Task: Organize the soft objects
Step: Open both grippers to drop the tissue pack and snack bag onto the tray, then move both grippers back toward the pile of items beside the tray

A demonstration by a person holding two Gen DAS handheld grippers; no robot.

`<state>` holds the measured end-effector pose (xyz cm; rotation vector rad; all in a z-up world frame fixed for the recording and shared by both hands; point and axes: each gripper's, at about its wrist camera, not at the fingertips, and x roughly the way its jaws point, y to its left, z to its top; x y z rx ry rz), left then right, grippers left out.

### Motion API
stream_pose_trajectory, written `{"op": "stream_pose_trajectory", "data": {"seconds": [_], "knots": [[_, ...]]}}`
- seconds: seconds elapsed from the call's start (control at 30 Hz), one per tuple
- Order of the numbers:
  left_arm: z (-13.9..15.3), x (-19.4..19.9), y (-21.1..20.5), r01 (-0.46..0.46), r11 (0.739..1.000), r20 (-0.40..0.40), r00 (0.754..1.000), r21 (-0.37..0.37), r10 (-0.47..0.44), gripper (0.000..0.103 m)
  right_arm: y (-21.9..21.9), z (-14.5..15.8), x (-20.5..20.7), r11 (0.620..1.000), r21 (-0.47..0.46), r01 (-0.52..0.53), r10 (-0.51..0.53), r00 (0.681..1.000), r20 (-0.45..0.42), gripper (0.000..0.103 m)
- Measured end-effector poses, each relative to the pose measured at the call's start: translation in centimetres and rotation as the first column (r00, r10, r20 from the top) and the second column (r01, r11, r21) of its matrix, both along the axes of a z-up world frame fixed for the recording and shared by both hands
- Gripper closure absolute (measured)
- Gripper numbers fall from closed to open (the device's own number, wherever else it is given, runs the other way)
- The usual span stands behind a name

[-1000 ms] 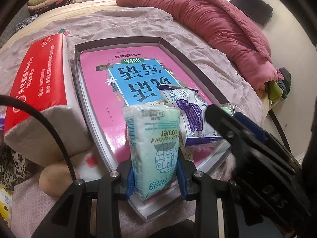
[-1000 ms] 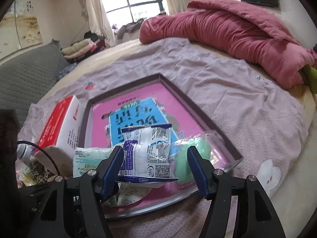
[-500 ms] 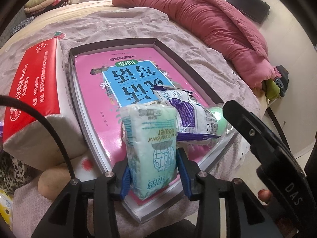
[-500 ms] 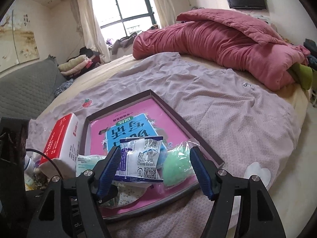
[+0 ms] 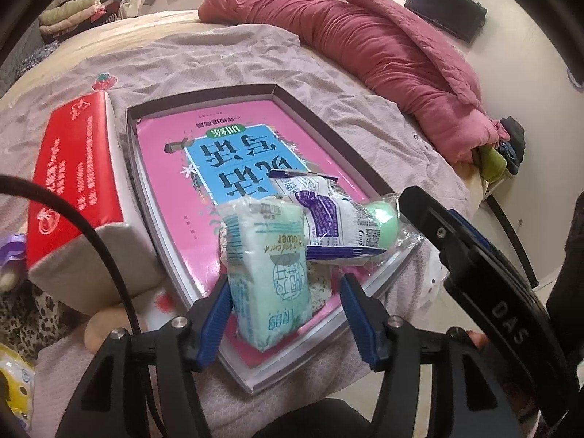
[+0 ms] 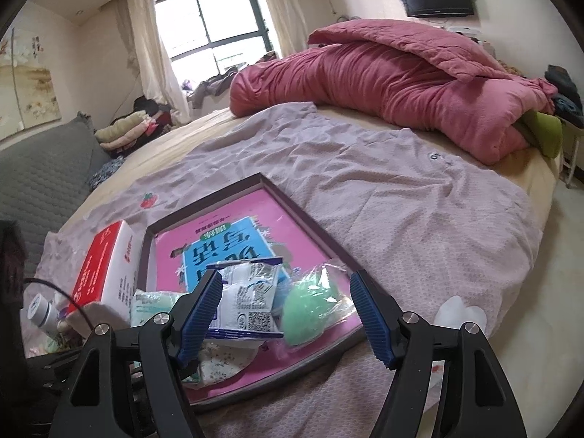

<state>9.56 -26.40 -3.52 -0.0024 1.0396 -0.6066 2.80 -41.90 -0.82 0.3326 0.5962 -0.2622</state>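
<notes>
Our left gripper [image 5: 284, 306] is letting go: its jaws are opening, and the pale green towel pack [image 5: 268, 273] stands between them, the right pad plainly clear of it and the left pad just beside its edge, so we count it released rather than grasped; the pack leans on its end inside the shallow tray [image 5: 204, 93], directly ahead of the fingertips. Just beyond and to the right of those fingertips lies the white and purple packet [image 5: 328, 219], and past that the green sponge in clear wrap [image 5: 379, 219], both resting on the pink book [image 5: 175, 186] that lines the tray. Our right gripper [image 6: 288, 310] hangs spread wide and empty in front of the same heap; the white and purple packet sits near its left finger and the sponge near its right, neither touched.

We judge three soft things already gathered at the near end of the tray, with the towel pack being the one just set down. Left over, as far as we can see: the red tissue box [image 5: 73, 168] to the left of the left gripper, outside the tray, and a beige lump [image 5: 102, 332] near its left finger, whose nature we cannot tell; the far half of the tray is free.
</notes>
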Motion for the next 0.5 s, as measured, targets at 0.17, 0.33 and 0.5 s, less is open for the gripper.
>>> {"op": "stream_pose_trajectory", "data": {"seconds": [0.17,0.33,0.5], "knots": [[0.8,-0.2,0.6,-0.003,1.0,0.016,1.0,-0.009,0.003,0.041,-0.4,0.0,-0.2,1.0,0.007,0.021,-0.021,1.0,-0.002,0.028],[1.8,-0.9,1.1,-0.002,1.0,0.044,0.999,-0.005,0.003,0.038,-0.3,0.0,-0.2,1.0,0.005,0.028,-0.028,1.0,-0.012,0.028],[2.8,-1.9,1.6,0.002,1.0,0.061,0.998,-0.002,-0.002,0.037,-0.1,0.1,-0.4,1.0,0.008,0.021,-0.02,1.0,-0.015,0.028]]}}
